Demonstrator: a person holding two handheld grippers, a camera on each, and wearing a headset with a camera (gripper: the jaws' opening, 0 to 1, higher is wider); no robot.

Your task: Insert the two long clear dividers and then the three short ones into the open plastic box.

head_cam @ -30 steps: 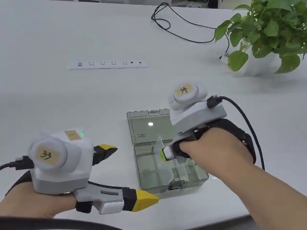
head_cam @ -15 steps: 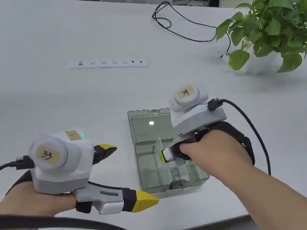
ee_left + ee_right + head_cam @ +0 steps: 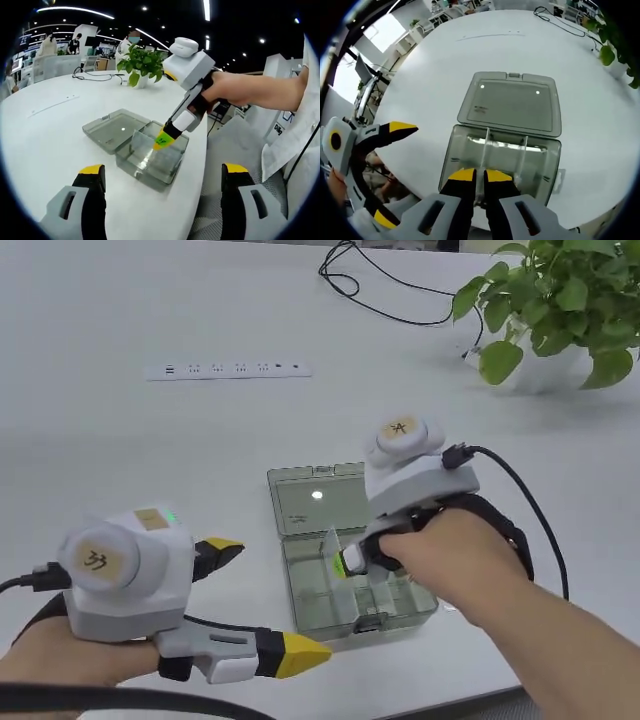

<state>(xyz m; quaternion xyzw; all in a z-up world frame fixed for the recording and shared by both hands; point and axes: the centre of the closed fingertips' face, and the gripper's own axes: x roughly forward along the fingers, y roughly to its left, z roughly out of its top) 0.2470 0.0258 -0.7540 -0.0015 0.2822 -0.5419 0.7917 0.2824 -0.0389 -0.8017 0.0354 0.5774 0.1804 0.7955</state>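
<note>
Right hand-held gripper, pinching clear divider, rear end swung slightly rightward over plastic box.

Your left gripper logs as white-grey in the body, black along the jaws and yellow at the tips, with a green light and a tan round label bearing dark handwriting; your right gripper matches it in white, black and yellow. The box is smoky grey and see-through, the divider clear and colourless. Around them you have a plain white table, a white power strip, a black cable, a black strap, and a green-leaved plant in a white pot.
</note>
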